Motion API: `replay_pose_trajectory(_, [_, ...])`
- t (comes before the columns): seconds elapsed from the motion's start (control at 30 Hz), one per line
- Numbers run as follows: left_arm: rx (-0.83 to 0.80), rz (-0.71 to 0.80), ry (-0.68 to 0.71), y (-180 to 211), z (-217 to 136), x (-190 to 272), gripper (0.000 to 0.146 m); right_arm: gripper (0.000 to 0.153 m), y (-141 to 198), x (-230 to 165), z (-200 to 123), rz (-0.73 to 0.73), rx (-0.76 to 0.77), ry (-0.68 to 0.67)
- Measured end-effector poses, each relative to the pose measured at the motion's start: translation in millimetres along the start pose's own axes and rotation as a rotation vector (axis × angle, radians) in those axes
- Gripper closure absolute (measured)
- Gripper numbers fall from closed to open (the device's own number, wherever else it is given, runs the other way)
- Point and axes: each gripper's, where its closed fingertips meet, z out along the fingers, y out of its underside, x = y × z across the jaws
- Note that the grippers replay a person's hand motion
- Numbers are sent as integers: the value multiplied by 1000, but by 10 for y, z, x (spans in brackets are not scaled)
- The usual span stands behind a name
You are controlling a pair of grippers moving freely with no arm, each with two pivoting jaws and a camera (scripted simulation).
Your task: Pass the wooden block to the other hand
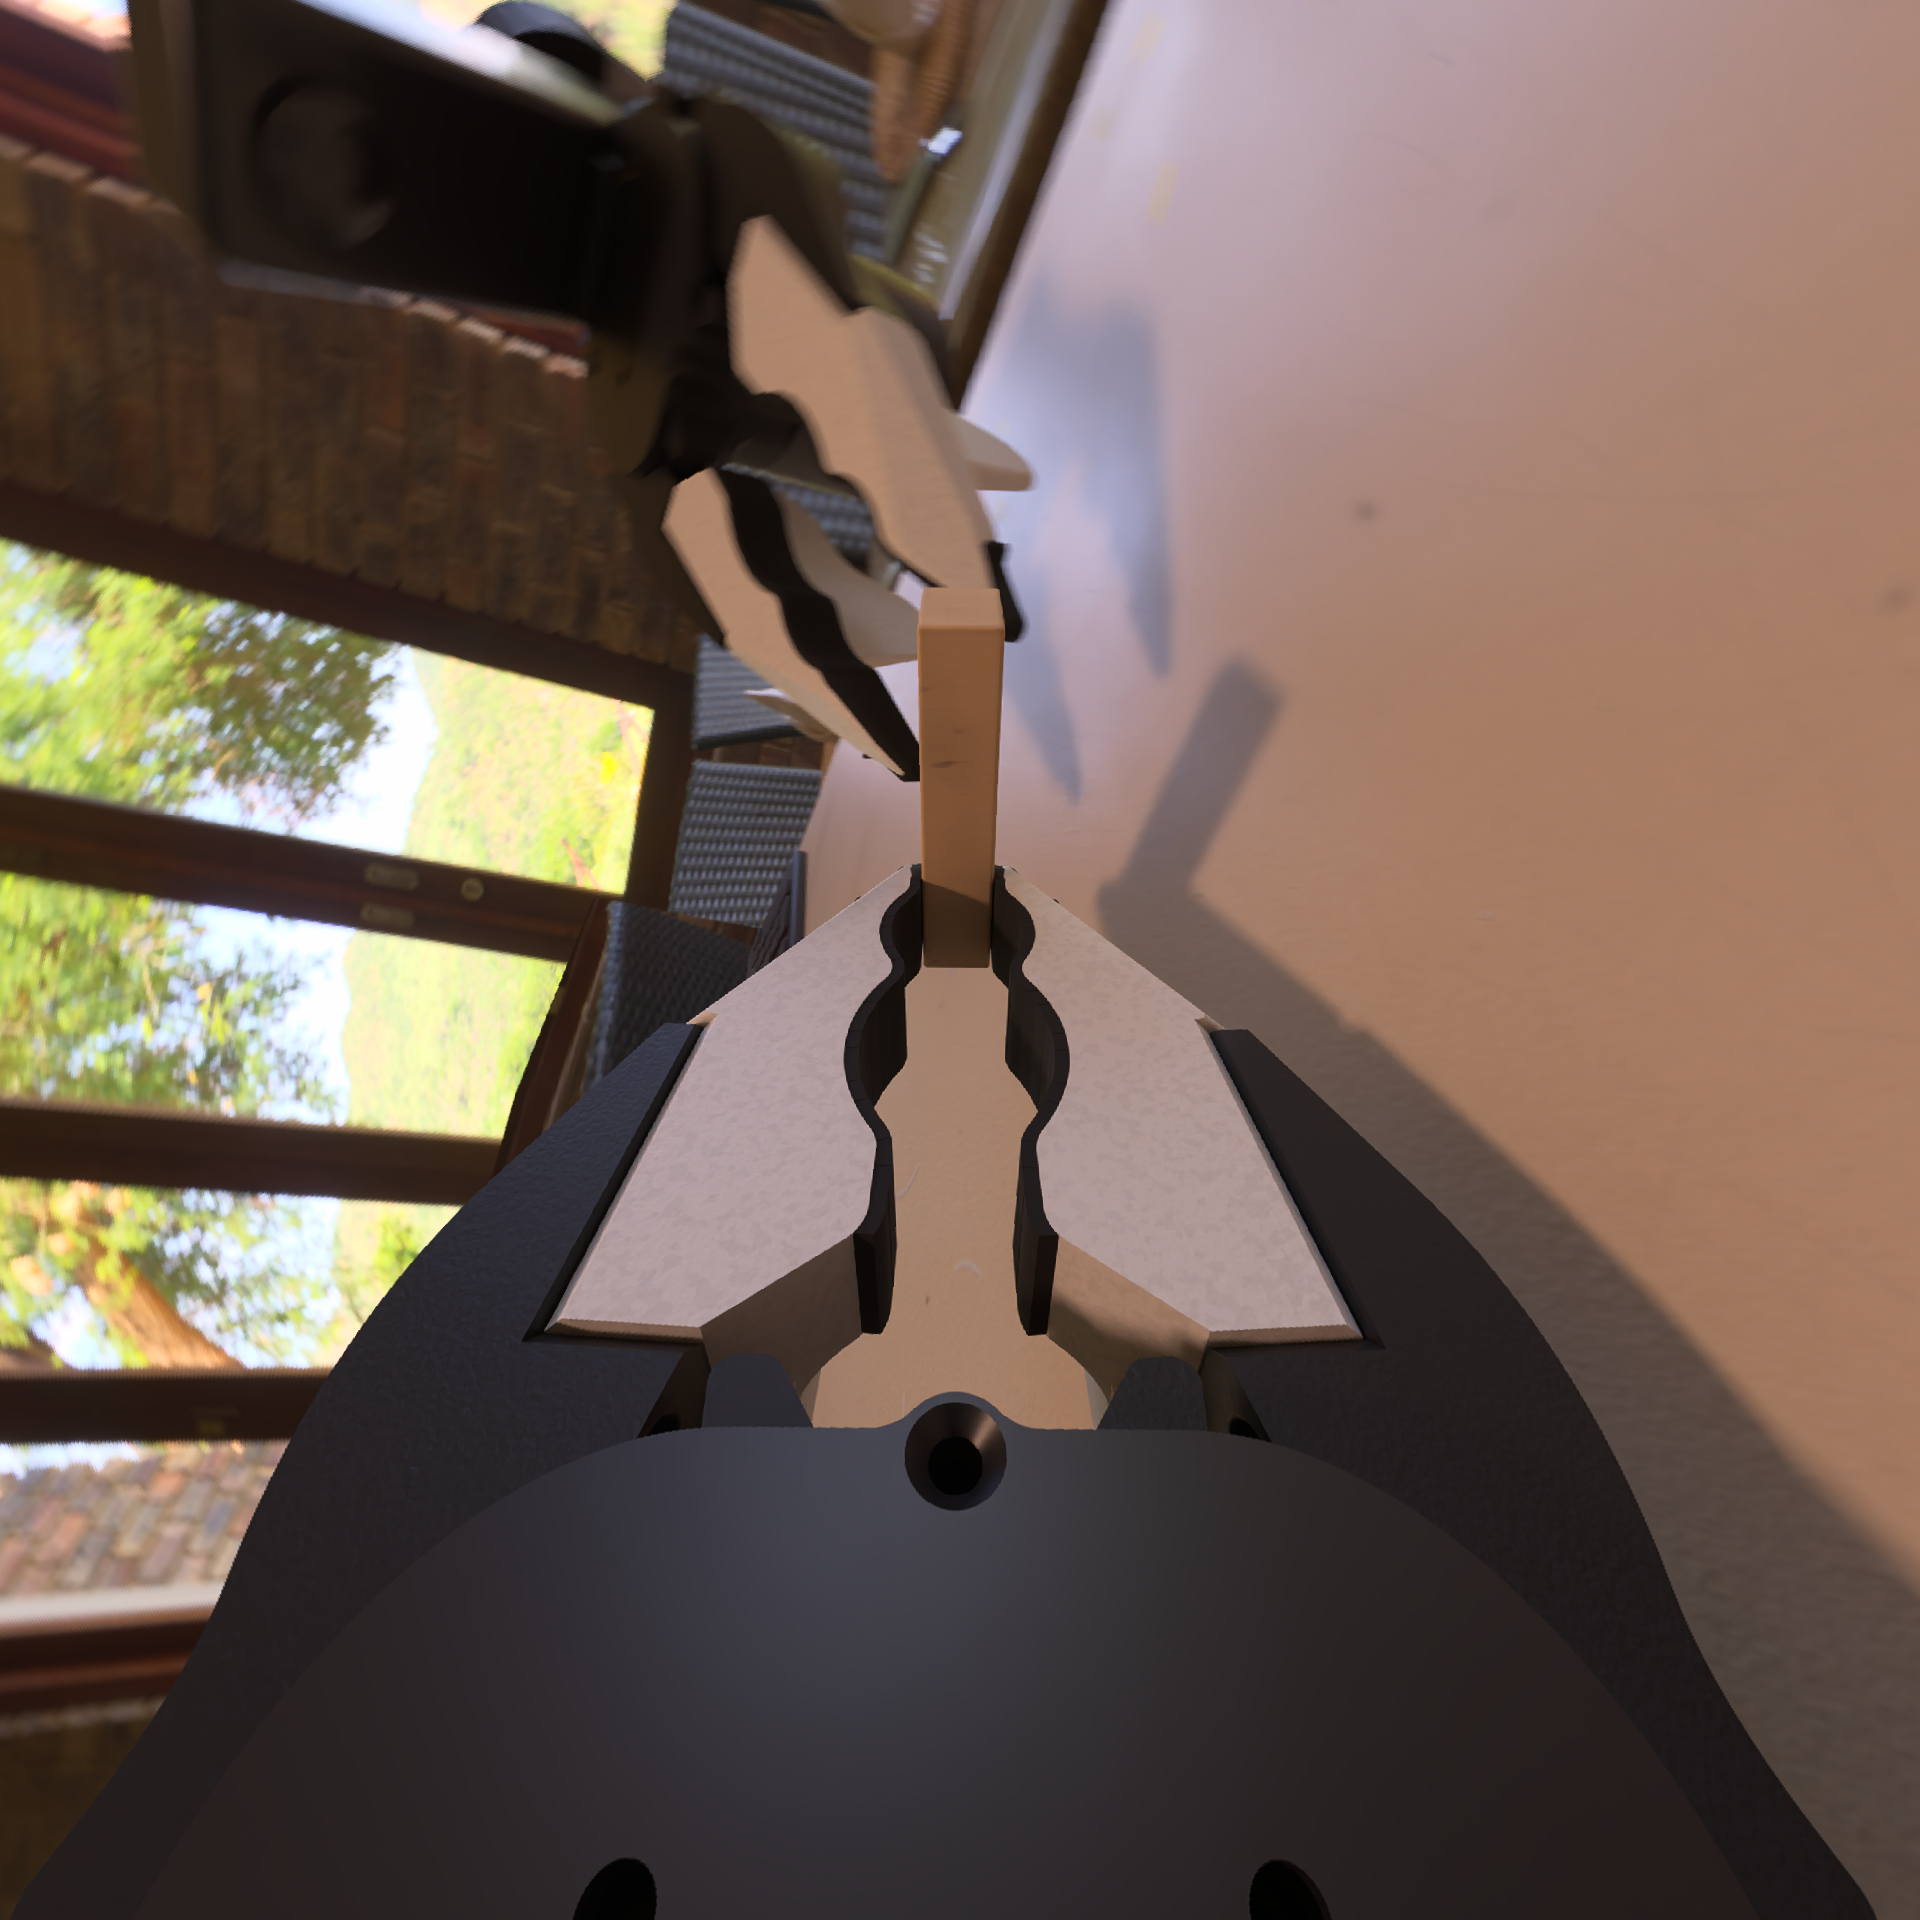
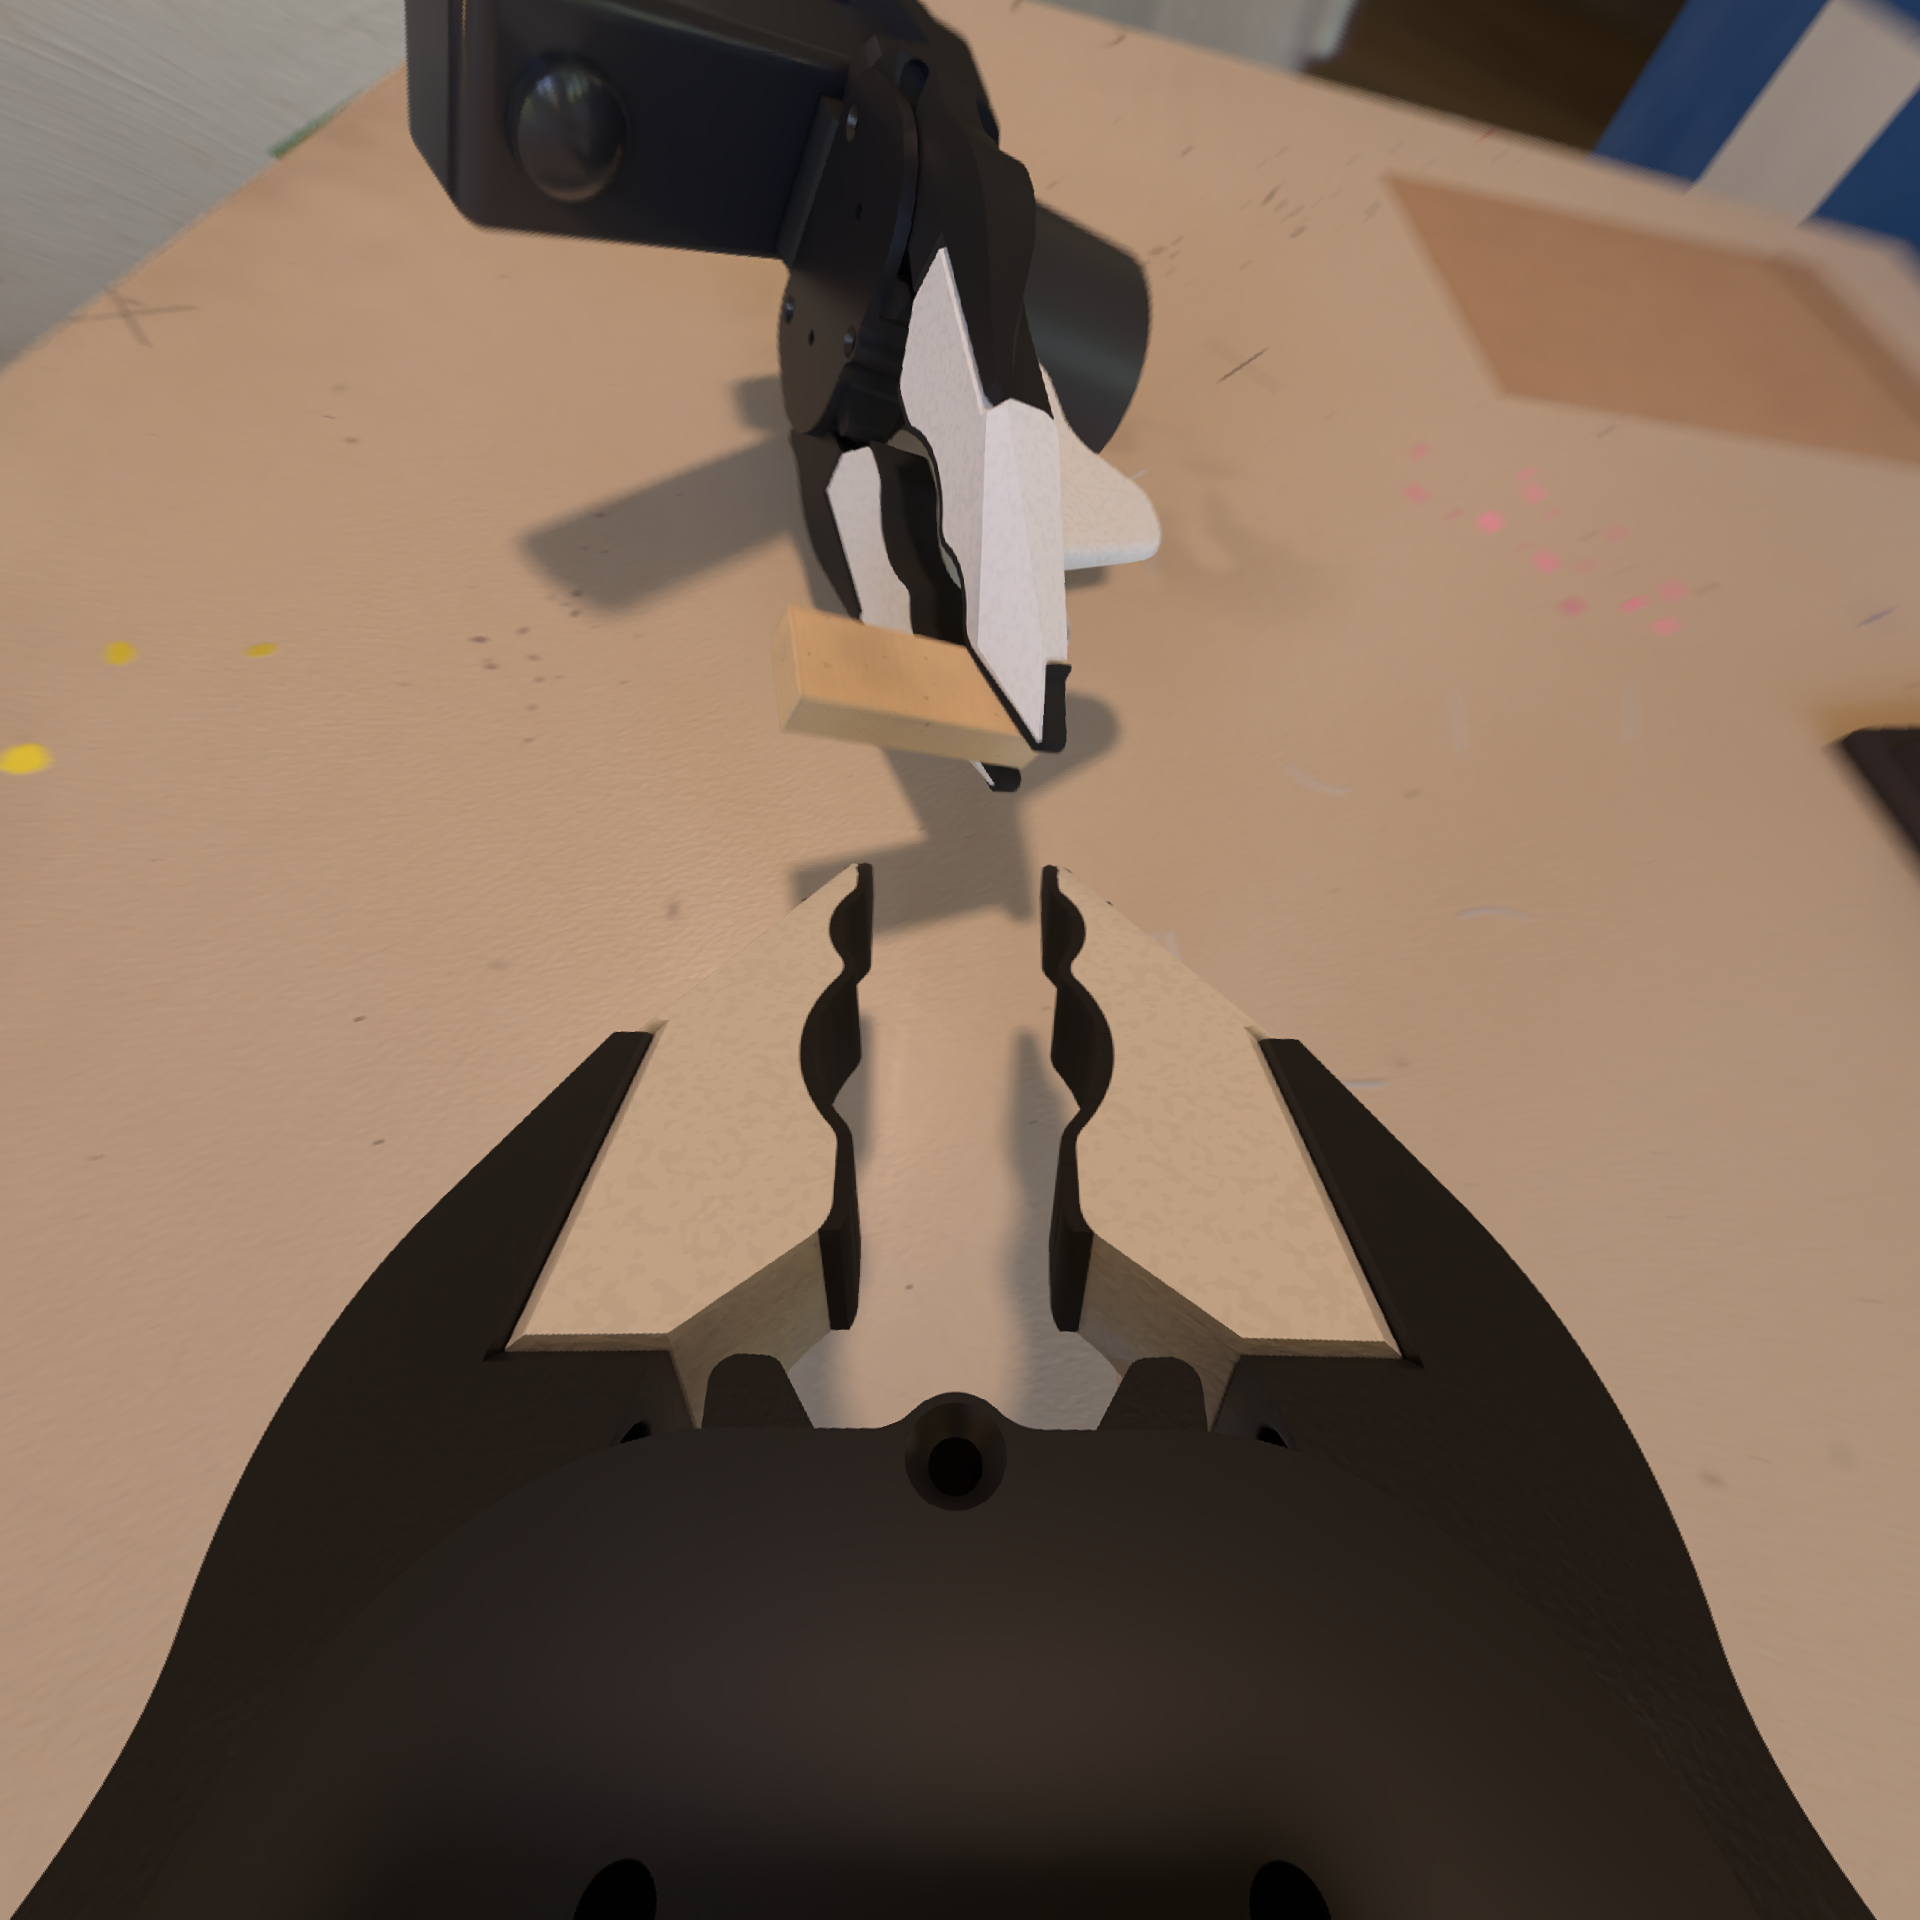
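So my left gripper (image 1: 958,914) has its jaws pinched down narrow on the wooden block (image 1: 960,769), clamping just the near end of it between the very tips. The rest of the block pokes out past my fingertips, up off the table (image 1: 1558,727), with only its shadow down there. My right gripper (image 2: 956,883) has its jaws spread moderately wide and there's nothing between them, just bare tabletop showing through the gap. From the right wrist view the wooden block (image 2: 883,681) sits a bit beyond my open tips, not touching, sticking out leftward from the left gripper (image 2: 1023,748). From the left wrist view the right gripper (image 1: 951,686) looks like it's straddling the block's far end, one fingertip (image 1: 894,743) right beside the block, but I can't tell if it's actually touching
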Motion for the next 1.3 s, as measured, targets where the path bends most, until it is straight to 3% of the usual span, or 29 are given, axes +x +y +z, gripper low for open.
replay_pose_trajectory(0.13, [53,-135,-86,-1,-80,-217,135,112,-122,162,-44,-171,2,183])
replay_pose_trajectory(0.27, [135,-210,-74,-81,-128,-256,135,108,-288,199,-56,-412,-16,334])
replay_pose_trajectory(0.37, [187,-273,-49,-136,-154,-260,135,108,-407,115,-22,-523,-17,352])
replay_pose_trajectory(0.47, [204,-292,-18,-167,-156,-234,135,110,-452,39,22,-547,-28,327])
replay_pose_trajectory(1.13, [165,-221,-49,-133,-141,-230,135,89,-364,10,-7,-543,-58,288])
replay_pose_trajectory(1.3, [59,-190,-160,51,-129,-367,135,84,-333,137,-107,-519,-84,344])
